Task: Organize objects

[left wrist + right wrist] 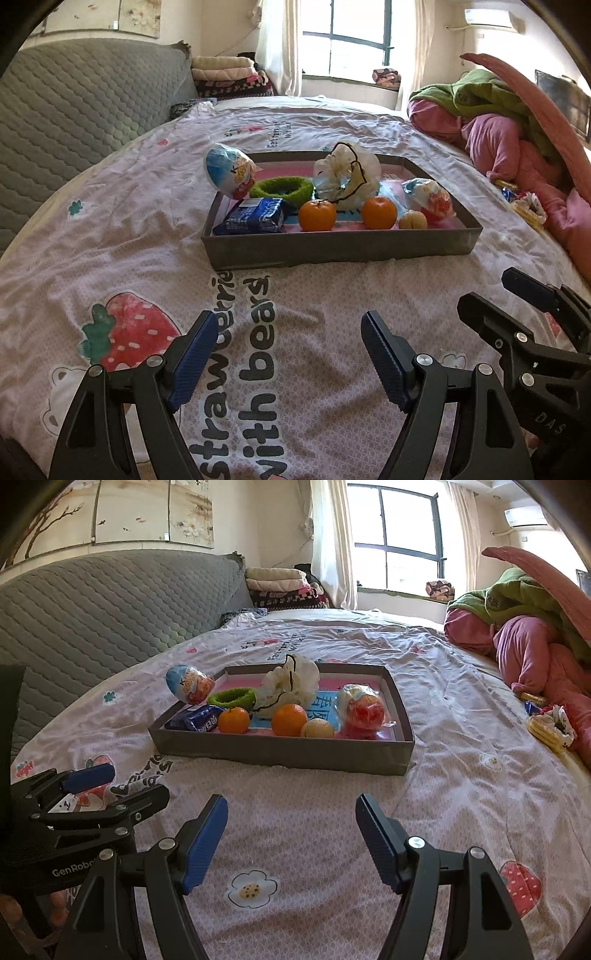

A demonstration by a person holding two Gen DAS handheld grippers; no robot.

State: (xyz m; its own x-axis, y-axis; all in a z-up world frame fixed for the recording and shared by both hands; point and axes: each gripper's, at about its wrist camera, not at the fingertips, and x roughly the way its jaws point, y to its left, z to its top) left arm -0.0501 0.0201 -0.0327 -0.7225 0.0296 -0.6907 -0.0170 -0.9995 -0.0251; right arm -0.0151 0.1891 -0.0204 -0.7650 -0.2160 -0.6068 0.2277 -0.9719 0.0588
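The tray holds oranges, eggs and a blue packet; both grippers gape empty over bare sheet.

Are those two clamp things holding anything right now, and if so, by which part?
Nothing is held. The left gripper and right gripper both stand open over the pink printed bedsheet, short of the grey cardboard tray.

The blue snack packet is partly hidden behind the tray wall; its print cannot be read. The right gripper is cut off by the frame edge.
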